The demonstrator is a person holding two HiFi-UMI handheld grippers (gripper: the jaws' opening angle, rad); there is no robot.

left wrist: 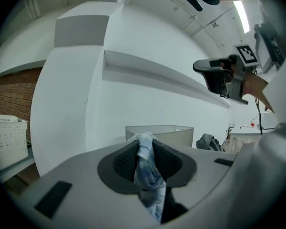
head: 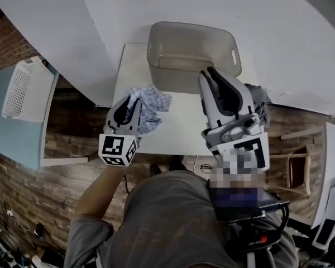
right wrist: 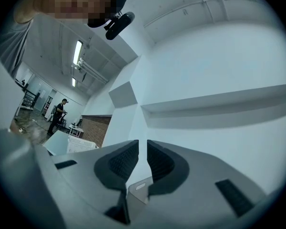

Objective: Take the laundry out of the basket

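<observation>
Your left gripper (head: pixel 132 110) (left of centre) is clamped on the blue checked cloth (head: pixel 156 101); your right gripper (right wrist: pixel 142 152) stands barely apart, empty.

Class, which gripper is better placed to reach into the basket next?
Right, probably. The right gripper is empty, with its tips by the basket's front wall. The left gripper is shut on a cloth over the table.

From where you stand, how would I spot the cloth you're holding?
Find the white table with the translucent basket at its far edge. Near the basket's left corner, the left hand-held gripper pinches a blue-and-white checked cloth; the other garment, at right, is plain dark grey.
</observation>
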